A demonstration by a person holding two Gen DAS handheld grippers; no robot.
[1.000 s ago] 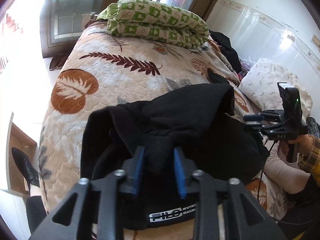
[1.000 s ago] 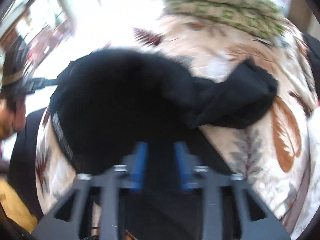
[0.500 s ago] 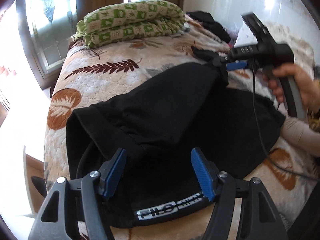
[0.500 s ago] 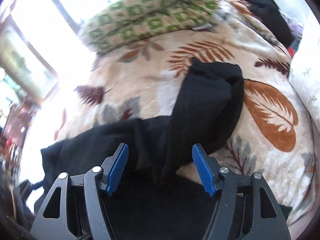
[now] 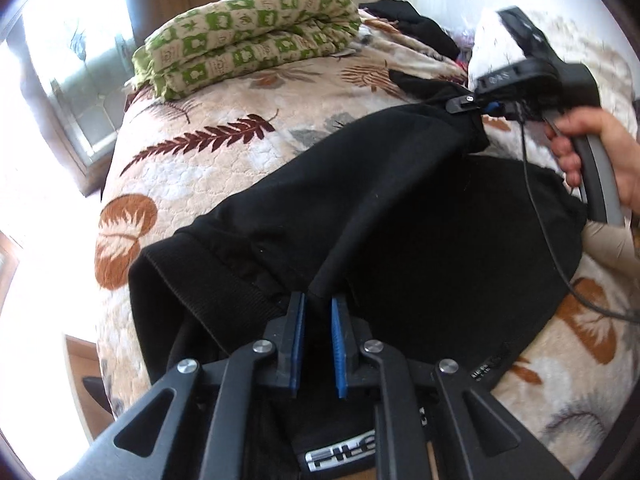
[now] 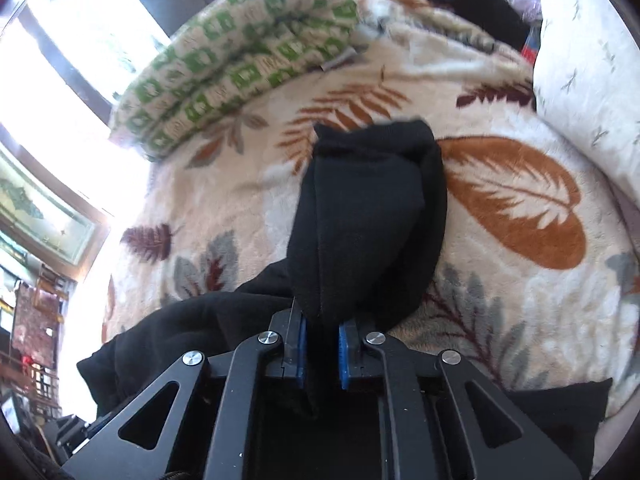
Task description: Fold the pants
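The black pants (image 5: pixel 400 216) lie on a leaf-patterned bed, one leg stretched taut across the rest. My left gripper (image 5: pixel 318 308) is shut on a fold of that leg near its ribbed cuff (image 5: pixel 208 280). My right gripper (image 6: pixel 320 330) is shut on the other end of the black pants (image 6: pixel 368 220), which bunch up ahead of its jaws. The right gripper also shows in the left wrist view (image 5: pixel 480 106), held by a hand at the leg's far end.
A folded green-and-cream blanket (image 5: pixel 248 36) lies at the far end of the bed (image 5: pixel 168 184). Dark clothes (image 5: pixel 404 20) and a white pillow (image 6: pixel 592 60) lie at the far right. The bed's left edge drops to the floor (image 5: pixel 40 264).
Both grippers were open half a second ago; both have shut on the pants. The leg is now pulled taut between them.
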